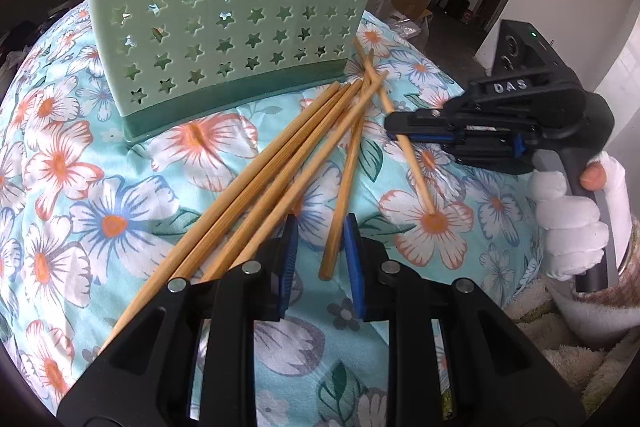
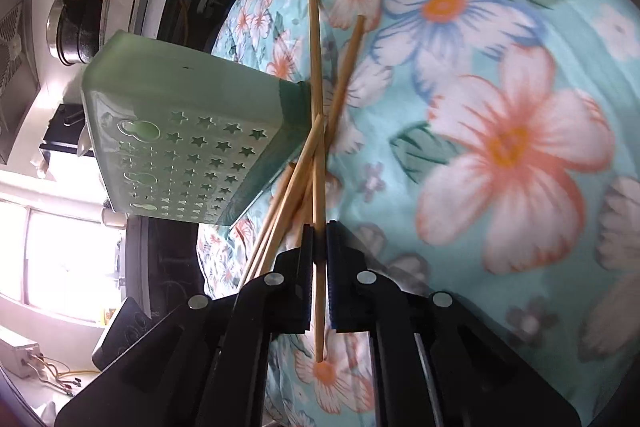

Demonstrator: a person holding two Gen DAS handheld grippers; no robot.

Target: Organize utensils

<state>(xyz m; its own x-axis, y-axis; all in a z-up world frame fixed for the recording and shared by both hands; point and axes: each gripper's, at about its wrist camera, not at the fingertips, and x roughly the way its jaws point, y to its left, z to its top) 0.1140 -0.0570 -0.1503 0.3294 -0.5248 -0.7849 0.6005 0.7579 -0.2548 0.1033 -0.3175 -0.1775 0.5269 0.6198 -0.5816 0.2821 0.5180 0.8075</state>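
A pale green utensil holder (image 1: 224, 7) with star cut-outs stands upright on the flowered cloth (image 1: 100, 187). Several bamboo chopsticks (image 1: 272, 163) lie fanned out in front of it. My left gripper (image 1: 322, 223) hovers low over them, open; one chopstick's end (image 1: 332, 247) lies between its blue pads (image 1: 290, 259), untouched. My right gripper (image 1: 394, 125) comes in from the right, shut on a single chopstick (image 1: 416, 171). In the right wrist view that chopstick (image 2: 316, 67) runs straight through the shut gripper (image 2: 320, 227), crossing the others beside the holder (image 2: 192, 99).
A white-gloved hand (image 1: 568, 215) holds the right gripper's handle. A black device (image 1: 528, 43) with a green light sits behind it, cardboard boxes (image 1: 412, 5) farther back. A dark pot (image 2: 76, 23) and a bright window (image 2: 60, 259) lie beyond the cloth's edge.
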